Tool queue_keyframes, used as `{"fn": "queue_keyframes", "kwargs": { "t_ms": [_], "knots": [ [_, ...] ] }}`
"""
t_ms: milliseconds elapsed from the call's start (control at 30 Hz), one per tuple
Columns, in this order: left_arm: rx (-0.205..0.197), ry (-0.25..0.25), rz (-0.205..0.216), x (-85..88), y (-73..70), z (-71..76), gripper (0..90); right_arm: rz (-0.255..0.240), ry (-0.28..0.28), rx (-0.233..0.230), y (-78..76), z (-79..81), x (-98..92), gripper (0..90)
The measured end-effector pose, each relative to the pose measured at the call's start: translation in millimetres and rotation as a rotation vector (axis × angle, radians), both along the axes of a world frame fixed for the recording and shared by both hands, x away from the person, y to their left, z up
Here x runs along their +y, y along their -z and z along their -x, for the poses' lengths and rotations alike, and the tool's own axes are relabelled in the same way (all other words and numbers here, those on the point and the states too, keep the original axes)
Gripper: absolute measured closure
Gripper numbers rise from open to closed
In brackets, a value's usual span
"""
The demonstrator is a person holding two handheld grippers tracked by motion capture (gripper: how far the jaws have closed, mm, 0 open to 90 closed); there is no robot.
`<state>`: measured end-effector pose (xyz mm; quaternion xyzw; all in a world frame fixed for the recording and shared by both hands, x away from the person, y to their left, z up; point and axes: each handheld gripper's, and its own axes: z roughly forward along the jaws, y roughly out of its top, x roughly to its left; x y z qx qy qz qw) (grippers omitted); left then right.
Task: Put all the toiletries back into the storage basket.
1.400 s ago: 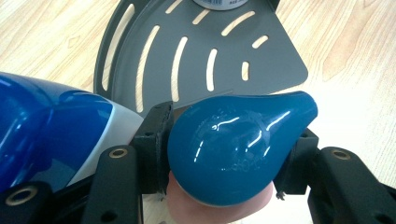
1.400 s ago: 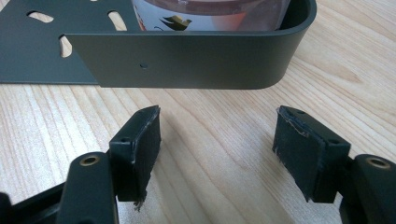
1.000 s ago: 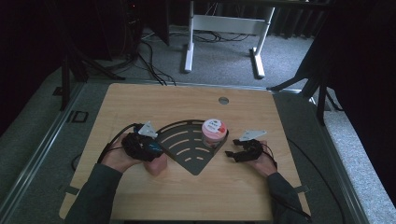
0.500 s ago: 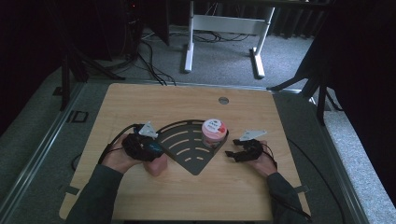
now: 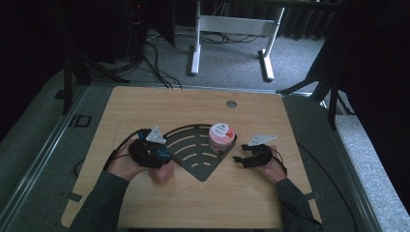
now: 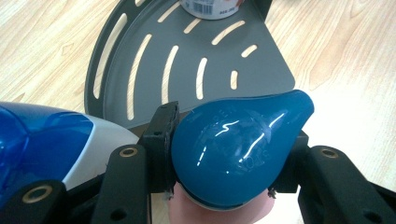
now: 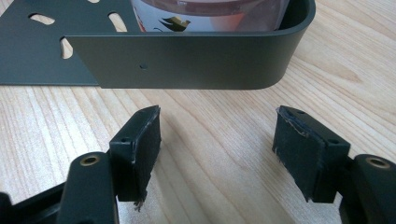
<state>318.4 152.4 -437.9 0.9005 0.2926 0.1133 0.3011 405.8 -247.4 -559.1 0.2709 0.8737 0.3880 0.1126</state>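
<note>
Placement of the dark slotted corner shelf (image 5: 198, 152) at the centre of the counter (image 5: 145, 104) puts it between both hands, within reach of either. A pink-lidded tub (image 5: 221, 136) already stands in its right rear corner, against the raised rim. The left hand-held gripper (image 6: 231, 154) is closed on a blue teardrop-shaped cap (image 6: 236, 147) of a pink bottle (image 5: 160, 175); both pads press its sides, and the bottle stands just off the shelf's left edge, probably ready for transfer onto the shelf. The right hand-held gripper (image 7: 219, 154) rests low over the counter, near the shelf's outer wall, jaws apart and empty, touching nothing, presumably on standby to steady the shelf.
</note>
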Motion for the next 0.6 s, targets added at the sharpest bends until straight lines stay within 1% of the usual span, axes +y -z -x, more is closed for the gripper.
{"fn": "queue_keyframes", "kwargs": {
  "t_ms": [167,333,567,600],
  "knots": [
    [-0.004,0.023,0.006,-4.0,-3.5,4.1,52.9,0.000,0.000,0.000,0.0,0.0,0.0,31.8],
    [-0.009,0.049,0.002,-9.5,-5.8,7.1,52.9,0.001,0.000,0.000,0.0,0.1,0.1,31.8],
    [-0.012,0.074,0.020,-15.4,-8.0,9.8,53.0,0.001,0.000,-0.001,0.0,0.2,0.2,31.8],
    [-0.012,0.081,0.016,-16.1,-8.2,10.0,53.0,0.002,0.001,-0.001,0.0,0.2,0.2,31.8]
  ]
}}
